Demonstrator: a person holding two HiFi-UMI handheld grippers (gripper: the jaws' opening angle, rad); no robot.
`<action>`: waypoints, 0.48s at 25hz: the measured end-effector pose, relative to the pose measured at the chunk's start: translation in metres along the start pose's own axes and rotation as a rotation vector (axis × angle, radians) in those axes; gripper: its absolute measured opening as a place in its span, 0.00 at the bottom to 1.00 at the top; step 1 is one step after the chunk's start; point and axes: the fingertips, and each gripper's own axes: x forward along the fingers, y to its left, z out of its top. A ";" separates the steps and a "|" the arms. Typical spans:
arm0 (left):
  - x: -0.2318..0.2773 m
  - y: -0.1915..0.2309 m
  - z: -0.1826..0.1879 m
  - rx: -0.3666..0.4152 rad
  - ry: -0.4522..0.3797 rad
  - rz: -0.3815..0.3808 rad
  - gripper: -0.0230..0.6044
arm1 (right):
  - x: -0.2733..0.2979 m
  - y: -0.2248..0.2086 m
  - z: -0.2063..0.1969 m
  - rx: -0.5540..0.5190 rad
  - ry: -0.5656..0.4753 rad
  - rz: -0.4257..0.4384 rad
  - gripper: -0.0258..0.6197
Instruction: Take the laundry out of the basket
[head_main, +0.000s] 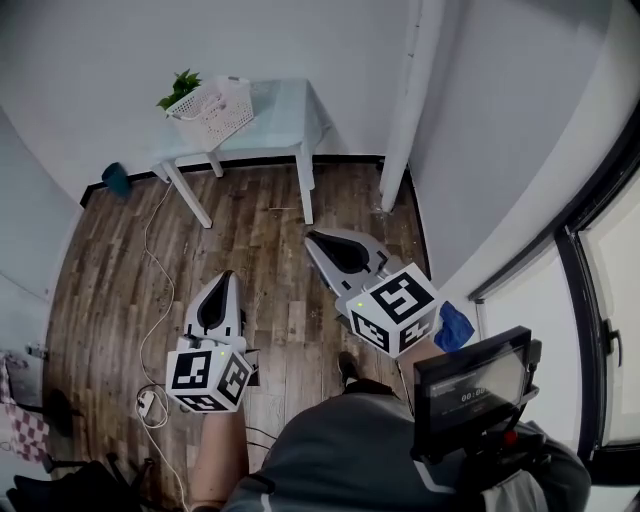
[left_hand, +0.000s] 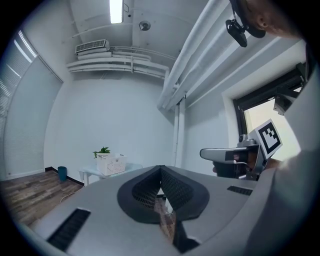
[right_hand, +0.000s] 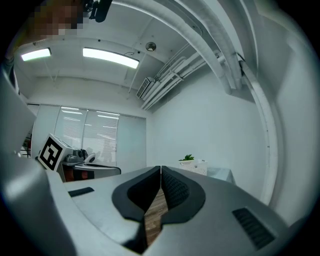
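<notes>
A white perforated laundry basket (head_main: 214, 112) stands on a small pale table (head_main: 280, 115) at the far wall, with pale cloth at its top. It also shows small in the left gripper view as the basket (left_hand: 112, 164) and in the right gripper view as the basket (right_hand: 196, 165). My left gripper (head_main: 228, 276) is held over the wooden floor, far from the table, jaws shut and empty. My right gripper (head_main: 312, 236) is raised beside it, a little closer to the table, shut with nothing between its jaws.
A green plant (head_main: 179, 88) sits behind the basket. A white cable (head_main: 152, 290) runs across the floor to a power strip (head_main: 148, 404). A teal bin (head_main: 116, 179) stands by the left wall, a blue cloth (head_main: 455, 326) lies at the right wall, and a white pipe column (head_main: 405, 110) stands right of the table.
</notes>
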 end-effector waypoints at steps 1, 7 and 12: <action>0.009 0.003 0.002 0.001 0.000 0.008 0.05 | 0.006 -0.007 0.002 0.001 -0.007 0.006 0.07; 0.075 0.012 0.010 0.011 0.018 0.034 0.05 | 0.038 -0.067 0.008 0.025 -0.040 0.033 0.07; 0.105 0.022 0.014 -0.044 0.020 0.070 0.05 | 0.052 -0.086 0.005 0.009 -0.029 0.061 0.07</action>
